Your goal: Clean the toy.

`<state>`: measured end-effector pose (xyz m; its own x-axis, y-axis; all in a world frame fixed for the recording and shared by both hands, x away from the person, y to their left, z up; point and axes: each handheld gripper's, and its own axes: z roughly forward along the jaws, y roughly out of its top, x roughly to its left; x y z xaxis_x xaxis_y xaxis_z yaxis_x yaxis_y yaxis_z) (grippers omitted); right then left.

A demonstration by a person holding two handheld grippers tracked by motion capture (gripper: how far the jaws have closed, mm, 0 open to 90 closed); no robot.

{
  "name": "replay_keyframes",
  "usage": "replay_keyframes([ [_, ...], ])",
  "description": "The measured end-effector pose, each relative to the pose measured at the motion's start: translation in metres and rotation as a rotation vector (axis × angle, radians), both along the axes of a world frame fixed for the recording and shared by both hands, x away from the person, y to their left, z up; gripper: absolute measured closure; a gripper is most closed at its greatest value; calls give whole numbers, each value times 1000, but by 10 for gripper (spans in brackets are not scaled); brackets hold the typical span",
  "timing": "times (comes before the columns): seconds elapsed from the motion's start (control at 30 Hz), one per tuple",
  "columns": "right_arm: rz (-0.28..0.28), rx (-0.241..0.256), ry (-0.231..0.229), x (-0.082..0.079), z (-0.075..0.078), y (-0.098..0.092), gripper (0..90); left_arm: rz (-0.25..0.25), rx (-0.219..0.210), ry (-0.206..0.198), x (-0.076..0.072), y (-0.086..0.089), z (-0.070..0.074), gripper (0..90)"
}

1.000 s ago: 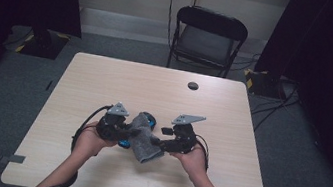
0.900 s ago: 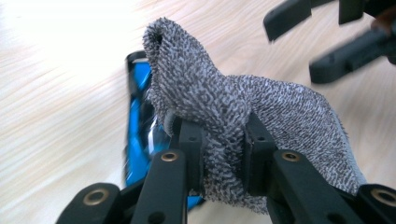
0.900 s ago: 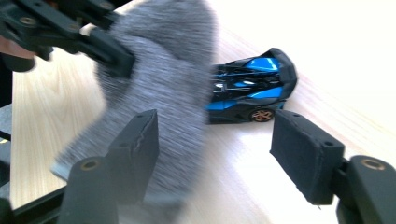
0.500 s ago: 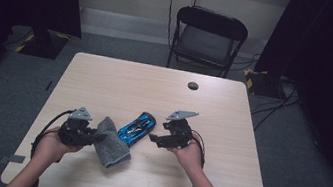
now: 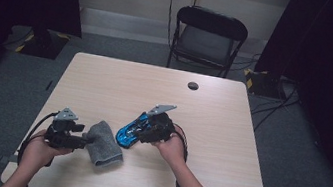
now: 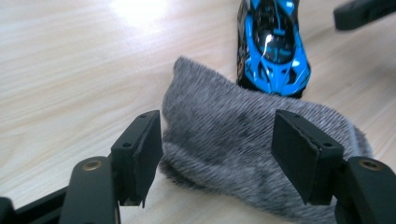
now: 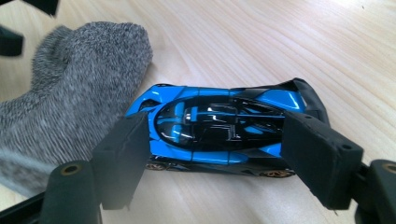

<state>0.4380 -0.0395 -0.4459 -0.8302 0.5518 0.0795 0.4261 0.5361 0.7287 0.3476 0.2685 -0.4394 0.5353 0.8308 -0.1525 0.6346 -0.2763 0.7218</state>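
On the surface (image 5: 105, 84), the grey sock (image 5: 104, 144) and blue toy car (image 5: 132, 129) are now lying apart, unwrapped. Left tongs (image 6: 217, 144) are standing open over the sock; right tongs (image 7: 219, 154) are standing open around the car, having slid closer.

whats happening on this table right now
A person works at a wooden table with a gripper in each hand. The left gripper is open, its jaws either side of a grey sock. The right gripper is open around a blue toy car, which sits on the table beside the sock. Neither is clamped.
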Motion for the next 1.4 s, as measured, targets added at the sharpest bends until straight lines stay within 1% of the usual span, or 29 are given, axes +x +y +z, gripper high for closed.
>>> replay_keyframes([
  [0.03,0,-3,1,-1,0,0,240,8,-22,16,-5,-3,3,361],
  [0.07,1,-5,-2,-3,0,0,242,4,-22,32,-7,-5,3,405],
  [0.1,-1,-3,-4,-4,0,-1,244,-1,-10,43,-9,-7,3,404],
  [0.13,-3,-1,-1,-5,0,-1,251,-5,0,67,-12,-11,0,407],
  [0.17,3,-1,0,-7,0,-1,253,-3,-9,92,-14,-15,-3,423],
  [0.2,2,-6,-5,-10,0,-1,255,-7,2,102,-14,-17,-7,424],
  [0.23,4,-9,-9,-12,0,-1,258,8,12,116,-14,-20,-11,415],
  [0.27,9,-12,-8,-15,-1,0,258,10,24,118,-13,-21,-14,399],
  [0.33,16,-18,-13,-20,-4,2,258,43,8,141,-9,-23,-19,380],
  [0.37,20,-19,-13,-22,-6,3,259,53,0,145,-7,-24,-20,353],
  [0.43,21,-26,-10,-25,-12,5,264,81,-35,151,-1,-24,-22,304],
  [0.5,35,-42,-9,-28,-17,9,268,93,-52,154,5,-25,-21,269],
  [0.53,44,-55,-18,-30,-19,12,274,97,-54,145,7,-25,-22,258],
  [0.57,54,-61,-27,-32,-21,15,282,103,-52,154,9,-26,-22,258],
  [0.7,91,-69,-46,-40,-25,28,282,114,-52,146,17,-31,-21,250],
  [0.73,92,-69,-38,-40,-25,30,282,118,-48,140,20,-33,-20,250],
  [0.77,93,-66,-32,-40,-26,31,276,125,-39,145,23,-35,-20,250],
  [0.83,96,-63,-39,-41,-26,33,277,134,-37,138,27,-39,-20,233],
  [0.93,101,-69,-41,-42,-26,34,276,146,-15,136,33,-47,-23,214],
  [0.97,102,-69,-39,-41,-26,34,276,154,-2,134,34,-50,-24,209],
  [1.03,101,-69,-40,-41,-26,34,276,148,40,146,37,-55,-27,198],
  [1.07,102,-62,-35,-40,-27,33,273,148,59,154,38,-58,-29,206],
  [1.1,103,-63,-35,-40,-27,33,273,134,94,168,38,-60,-30,252],
  [1.13,104,-65,-36,-40,-27,33,273,124,129,161,37,-63,-32,371],
  [1.17,105,-66,-35,-39,-26,32,272,118,148,150,37,-64,-33,399],
  [1.23,90,-69,-56,-37,-24,29,270,100,158,142,36,-65,-32,507],
  [1.27,65,-74,-69,-34,-22,27,256,94,165,139,35,-64,-31,537],
  [1.33,34,-86,-79,-26,-21,24,236,83,147,130,34,-63,-33,594],
  [1.4,7,-101,-79,-17,-21,22,232,69,146,127,34,-61,-33,619],
])
